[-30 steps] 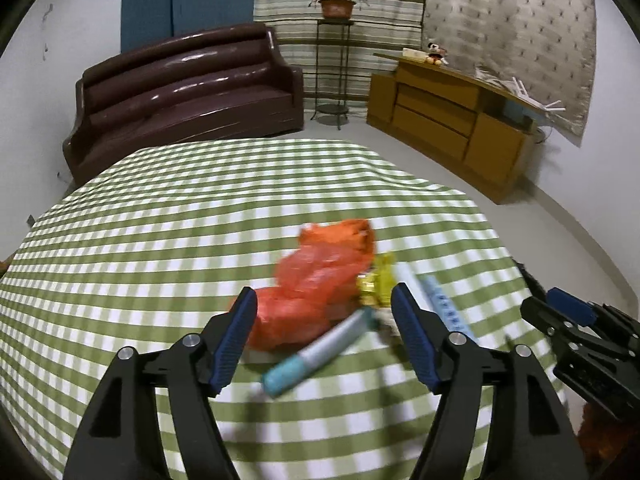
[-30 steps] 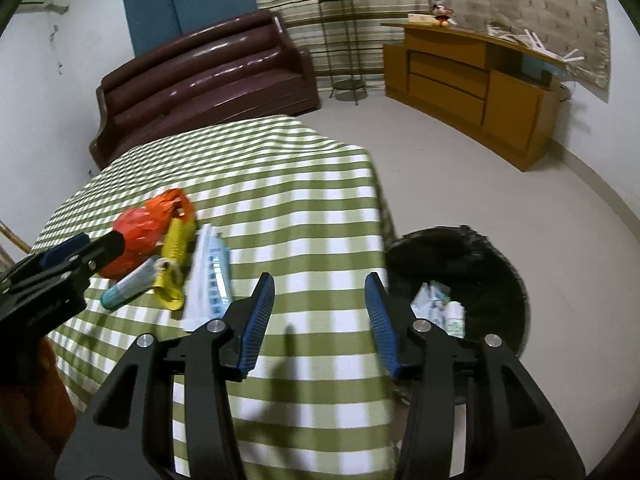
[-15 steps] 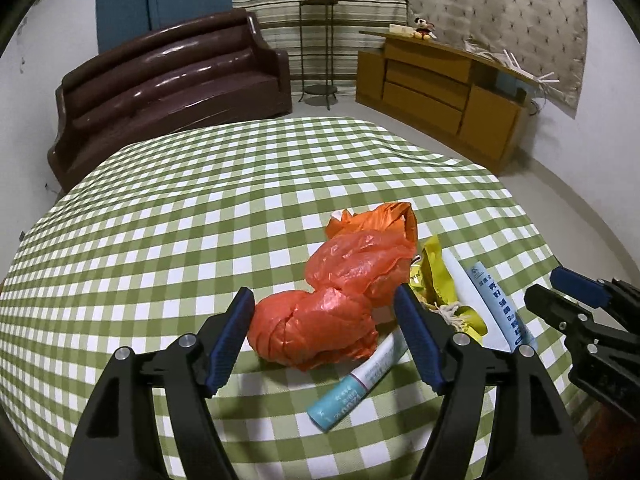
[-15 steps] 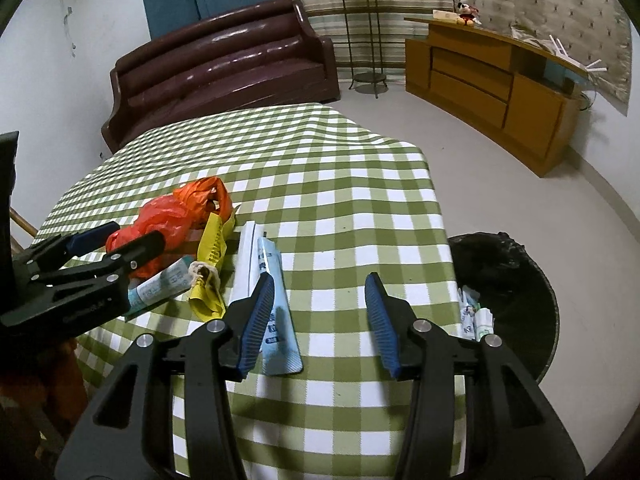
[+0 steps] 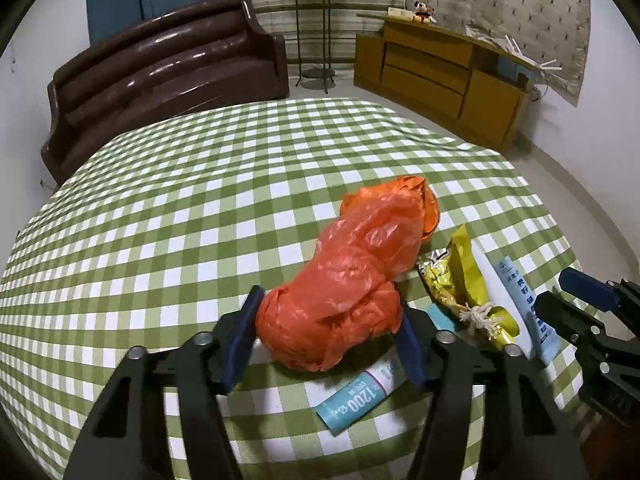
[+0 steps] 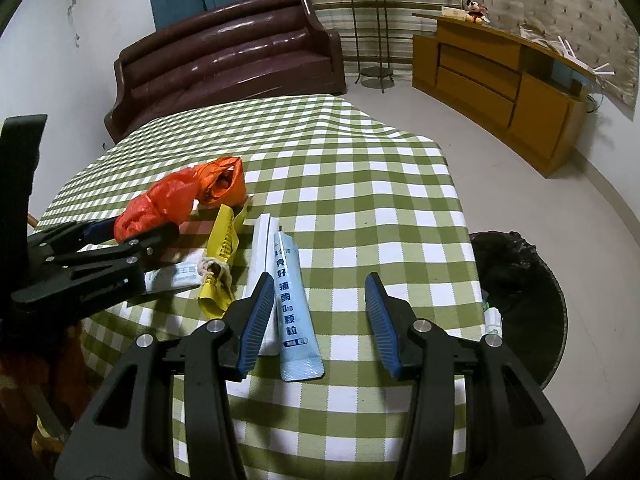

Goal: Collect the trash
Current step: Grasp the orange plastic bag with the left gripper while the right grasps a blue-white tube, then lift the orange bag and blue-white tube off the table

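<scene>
- Your left gripper (image 5: 330,326) sits low over the near part of the table (image 5: 168,216), its jaws closing with the knotted end of the orange plastic bag (image 5: 352,276) between them. The blue pads are right against the bag's sides, but you cannot tell from these views whether they already press on it.
- The orange bag lies stretched away from you on the green-and-white checked cloth, its far end open and puffed up.
- Under the bag's near end a teal-and-white tube (image 5: 354,396) pokes out toward you, lying flat on the cloth and passing below your left gripper's right finger.
- Just right of the bag lies a crumpled yellow wrapper (image 5: 464,276) with a bit of knotted string on it; it touches the bag's side.
- Right of the wrapper, a white packet (image 6: 265,256) and a light blue tube (image 6: 292,300) lie side by side, pointing toward you.
- Your right gripper (image 6: 318,320) hangs above the near right part of the table with its jaws apart and nothing between them. The light blue tube's near end lies on the cloth just by its left finger, not gripped.
- Beside the table on the floor, to the right, stands a black-lined bin (image 6: 520,292) with a few small items already inside.
- At the back of the room you have a dark brown sofa (image 5: 160,80) and a wooden cabinet (image 5: 444,80).
</scene>
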### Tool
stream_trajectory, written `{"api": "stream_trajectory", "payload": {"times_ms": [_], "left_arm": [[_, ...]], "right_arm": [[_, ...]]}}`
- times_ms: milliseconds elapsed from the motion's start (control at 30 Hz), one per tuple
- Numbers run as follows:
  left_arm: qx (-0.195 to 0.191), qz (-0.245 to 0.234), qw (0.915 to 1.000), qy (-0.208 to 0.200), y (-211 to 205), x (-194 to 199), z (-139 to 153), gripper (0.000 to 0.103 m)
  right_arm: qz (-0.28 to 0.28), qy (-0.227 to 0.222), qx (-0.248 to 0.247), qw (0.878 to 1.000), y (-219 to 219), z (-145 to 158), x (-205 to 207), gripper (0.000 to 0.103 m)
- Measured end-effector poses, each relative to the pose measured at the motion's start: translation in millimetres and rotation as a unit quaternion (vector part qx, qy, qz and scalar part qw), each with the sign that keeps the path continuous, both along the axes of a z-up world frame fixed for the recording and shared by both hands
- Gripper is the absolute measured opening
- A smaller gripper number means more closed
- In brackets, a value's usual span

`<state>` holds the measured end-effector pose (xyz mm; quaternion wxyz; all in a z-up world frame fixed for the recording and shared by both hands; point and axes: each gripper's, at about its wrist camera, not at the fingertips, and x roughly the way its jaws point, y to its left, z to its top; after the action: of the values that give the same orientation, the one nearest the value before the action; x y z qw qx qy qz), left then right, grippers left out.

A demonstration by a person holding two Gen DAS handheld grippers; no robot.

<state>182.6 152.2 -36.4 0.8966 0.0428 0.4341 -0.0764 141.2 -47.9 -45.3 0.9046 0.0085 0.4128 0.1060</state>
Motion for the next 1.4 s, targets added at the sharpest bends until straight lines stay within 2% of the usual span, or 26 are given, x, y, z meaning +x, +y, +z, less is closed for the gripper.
{"api": "stream_trajectory", "payload": {"times_ms": [300, 533, 667, 1000, 1400], "left_arm": [[-0.011, 0.002, 0.9999, -0.01, 9.4, -8.1, 2.1, 0.052], [-0.023, 0.021, 0.9993, -0.023, 30.5, -28.1, 12.6, 0.052], [-0.035, 0.034, 0.9985, -0.024, 41.1, -41.6, 15.3, 0.052], [-0.05, 0.056, 0.997, -0.022, 51.8, -66.3, 16.3, 0.052], [-0.054, 0.074, 0.9955, -0.023, 54.0, -68.3, 17.5, 0.052]], "right_arm": [[0.012, 0.007, -0.007, 1.0, 9.6, -2.8, 0.5, 0.045], [0.024, 0.019, -0.014, 0.999, 19.2, -6.5, -0.2, 0.022], [0.026, 0.019, -0.017, 0.999, 23.3, -7.9, -1.7, 0.019], [0.024, 0.023, -0.012, 0.999, 22.6, -9.6, 1.3, 0.02], [0.018, 0.021, -0.017, 0.999, 21.5, -10.2, -1.6, 0.021]]}}
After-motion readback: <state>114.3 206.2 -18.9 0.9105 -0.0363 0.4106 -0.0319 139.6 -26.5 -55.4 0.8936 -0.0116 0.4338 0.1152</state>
